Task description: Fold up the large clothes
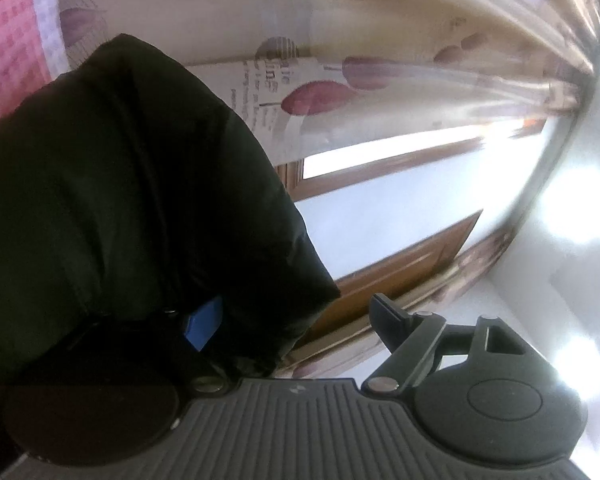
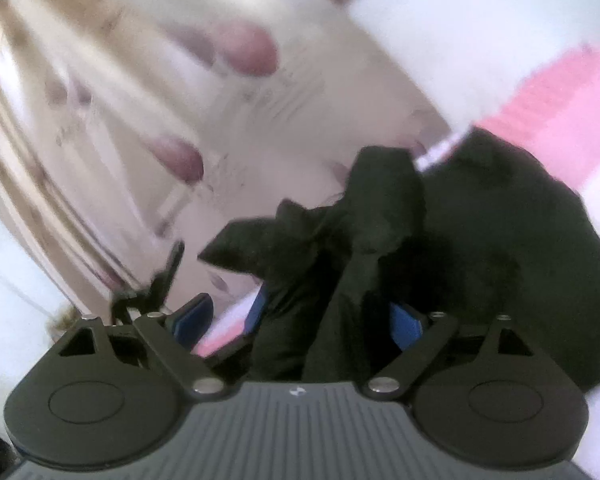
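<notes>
A large black puffy garment (image 1: pixel 112 200) fills the left half of the left wrist view, lifted up in front of the curtain. It drapes over my left gripper (image 1: pixel 292 320); one blue pad (image 1: pixel 204 326) shows under the cloth and the other finger (image 1: pixel 388 320) stands apart, bare. In the right wrist view the same black garment (image 2: pixel 480 240) hangs bunched between the blue pads (image 2: pixel 404 324) of my right gripper (image 2: pixel 300 320). The fingers stand wide apart with cloth between them. That view is blurred.
A cream curtain with red tulips (image 1: pixel 340 60) and a wood-framed window (image 1: pixel 380 200) lie behind. A pink checked bedcover (image 1: pixel 4 40) shows at the top left, and in the right wrist view (image 2: pixel 560 92). The white ceiling (image 1: pixel 560 200) is at the right.
</notes>
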`<state>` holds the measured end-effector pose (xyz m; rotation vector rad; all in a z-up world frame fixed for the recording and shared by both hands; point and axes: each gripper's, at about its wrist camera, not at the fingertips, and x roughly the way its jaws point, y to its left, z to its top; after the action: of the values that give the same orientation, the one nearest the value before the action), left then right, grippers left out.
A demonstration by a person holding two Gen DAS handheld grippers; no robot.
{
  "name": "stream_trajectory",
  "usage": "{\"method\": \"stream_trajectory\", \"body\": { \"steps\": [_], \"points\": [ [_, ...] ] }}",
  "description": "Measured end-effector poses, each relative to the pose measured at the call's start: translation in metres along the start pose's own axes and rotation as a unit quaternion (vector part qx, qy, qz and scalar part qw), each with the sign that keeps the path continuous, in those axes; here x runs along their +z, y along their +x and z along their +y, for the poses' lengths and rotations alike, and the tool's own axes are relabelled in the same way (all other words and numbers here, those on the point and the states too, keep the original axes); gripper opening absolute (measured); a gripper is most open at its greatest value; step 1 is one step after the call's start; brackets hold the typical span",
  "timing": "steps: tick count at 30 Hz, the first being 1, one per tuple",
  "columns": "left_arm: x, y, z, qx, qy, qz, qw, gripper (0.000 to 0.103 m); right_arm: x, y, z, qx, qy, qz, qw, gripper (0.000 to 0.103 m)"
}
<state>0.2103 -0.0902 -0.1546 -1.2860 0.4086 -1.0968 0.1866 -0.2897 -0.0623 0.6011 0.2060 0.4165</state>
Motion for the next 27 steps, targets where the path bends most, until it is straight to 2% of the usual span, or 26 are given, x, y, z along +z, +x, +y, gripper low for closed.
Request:
{"method": "stream_trajectory", "body": {
  "steps": [2, 4, 6, 7, 8, 10, 11, 13, 15, 16, 20, 23, 25, 27],
  "points": [
    [0.0, -0.007, 0.001, -0.001, -0.008, -0.009, 0.9999, 0.081, 0.001, 0.021, 0.01, -0.027, -0.034, 0.013, 0.999, 0.092],
    [0.002, -0.009, 0.0, 0.005, -0.013, -0.019, 0.9997, 0.081, 0.001, 0.036, 0.019, -0.029, -0.071, 0.027, 0.997, 0.091],
    [0.002, -0.02, -0.006, 0.018, -0.018, -0.034, 0.9991, 0.083, 0.002, 0.053, 0.031, -0.055, -0.128, 0.037, 0.99, 0.091],
    [0.003, -0.024, -0.01, 0.026, -0.02, -0.044, 0.9985, 0.085, 0.001, 0.058, 0.034, -0.064, -0.15, 0.041, 0.986, 0.084],
    [0.004, -0.032, -0.015, 0.036, -0.018, -0.055, 0.9977, 0.086, 0.002, 0.065, 0.036, -0.067, -0.168, 0.05, 0.982, 0.064],
    [0.006, -0.045, -0.026, 0.066, 0.004, -0.059, 0.9961, 0.089, 0.007, 0.077, 0.036, -0.076, -0.201, 0.07, 0.974, 0.043],
    [0.007, -0.054, -0.031, 0.08, 0.017, -0.056, 0.9951, 0.09, 0.008, 0.08, 0.035, -0.074, -0.217, 0.075, 0.971, 0.036],
    [0.007, -0.069, -0.04, 0.121, 0.042, -0.05, 0.9905, 0.101, 0.008, 0.086, 0.037, -0.073, -0.254, 0.085, 0.961, 0.03],
    [0.008, -0.081, -0.045, 0.175, 0.055, -0.048, 0.9818, 0.102, 0.016, 0.087, 0.041, -0.073, -0.287, 0.093, 0.951, 0.023],
    [0.008, -0.088, -0.045, 0.186, 0.054, -0.046, 0.9799, 0.102, 0.024, 0.086, 0.047, -0.074, -0.304, 0.092, 0.945, 0.019],
    [0.008, -0.102, -0.05, 0.238, 0.063, -0.042, 0.9683, 0.102, 0.06, 0.06, 0.074, -0.065, -0.364, 0.06, 0.927, 0.013],
    [0.006, -0.095, -0.053, 0.24, 0.059, -0.034, 0.9684, 0.102, 0.086, 0.044, 0.078, -0.071, -0.385, 0.043, 0.919, 0.013],
    [0.003, -0.086, -0.057, 0.248, 0.069, -0.016, 0.9662, 0.102, 0.1, 0.029, 0.064, -0.086, -0.381, 0.03, 0.92, 0.012],
    [-0.004, -0.076, -0.057, 0.247, 0.084, 0.007, 0.9654, 0.102, 0.111, 0.018, 0.043, -0.103, -0.364, 0.022, 0.926, 0.012]
  ]
}}
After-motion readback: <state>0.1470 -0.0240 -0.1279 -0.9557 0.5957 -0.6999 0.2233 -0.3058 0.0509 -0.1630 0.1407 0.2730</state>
